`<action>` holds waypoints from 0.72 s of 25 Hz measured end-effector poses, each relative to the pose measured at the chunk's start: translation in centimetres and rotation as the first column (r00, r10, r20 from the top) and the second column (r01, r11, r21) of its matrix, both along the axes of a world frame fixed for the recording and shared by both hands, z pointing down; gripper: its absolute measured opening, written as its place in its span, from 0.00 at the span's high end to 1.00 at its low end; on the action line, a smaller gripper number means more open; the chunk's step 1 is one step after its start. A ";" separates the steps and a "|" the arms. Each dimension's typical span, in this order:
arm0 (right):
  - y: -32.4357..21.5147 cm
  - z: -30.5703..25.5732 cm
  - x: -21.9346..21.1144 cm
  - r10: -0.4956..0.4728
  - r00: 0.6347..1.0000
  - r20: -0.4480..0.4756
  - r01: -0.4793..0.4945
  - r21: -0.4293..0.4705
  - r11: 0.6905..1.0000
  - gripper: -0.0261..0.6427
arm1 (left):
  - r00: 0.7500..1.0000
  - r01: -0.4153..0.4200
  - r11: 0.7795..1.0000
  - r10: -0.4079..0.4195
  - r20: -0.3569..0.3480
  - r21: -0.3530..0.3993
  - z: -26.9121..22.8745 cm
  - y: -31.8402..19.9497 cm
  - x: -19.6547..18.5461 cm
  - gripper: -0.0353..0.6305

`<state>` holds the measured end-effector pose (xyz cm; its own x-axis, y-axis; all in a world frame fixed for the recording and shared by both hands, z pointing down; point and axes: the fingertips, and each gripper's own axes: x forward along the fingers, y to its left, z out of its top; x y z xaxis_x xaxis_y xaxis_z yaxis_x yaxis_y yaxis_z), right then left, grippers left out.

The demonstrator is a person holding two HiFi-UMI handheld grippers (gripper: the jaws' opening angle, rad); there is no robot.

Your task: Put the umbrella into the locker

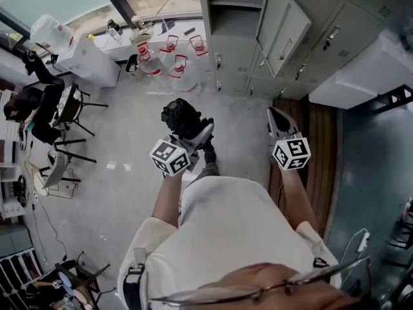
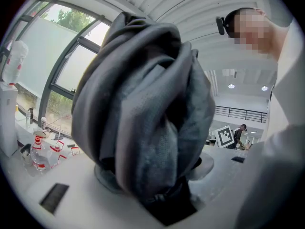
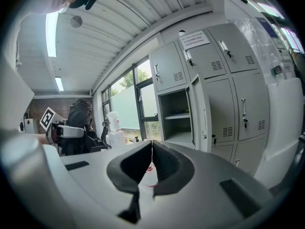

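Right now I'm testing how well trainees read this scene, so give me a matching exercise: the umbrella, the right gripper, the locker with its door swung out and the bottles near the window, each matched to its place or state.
Things:
1. umbrella
2. right gripper
3. open locker
4. bottles

Places or states:
A. jaws together, nothing between them
B. standing on the floor by the window
C. folded, clamped in the left gripper
D. door swung out, shelf showing inside

Pairs: 1-C, 2-A, 3-D, 4-B
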<state>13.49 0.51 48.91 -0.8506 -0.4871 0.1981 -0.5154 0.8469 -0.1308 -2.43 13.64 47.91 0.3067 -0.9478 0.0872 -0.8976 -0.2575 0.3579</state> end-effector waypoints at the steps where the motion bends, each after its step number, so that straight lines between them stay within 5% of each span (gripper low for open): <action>1: -0.4 0.0 -0.9 0.008 1.000 -0.002 -0.008 -0.001 1.000 0.95 | 1.000 -0.010 1.000 0.010 0.009 -0.004 0.0 -0.6 -0.9 0.59; 10: -3.7 -0.2 -7.6 0.091 0.995 -0.041 -0.090 0.024 0.996 0.95 | 0.993 -0.102 0.994 0.104 0.061 -0.035 1.0 -5.8 -8.6 0.59; 18: -6.2 0.6 -10.0 0.186 0.980 -0.071 -0.185 0.023 0.982 0.95 | 0.976 -0.205 0.977 0.209 0.057 -0.063 2.2 -9.9 -11.8 0.59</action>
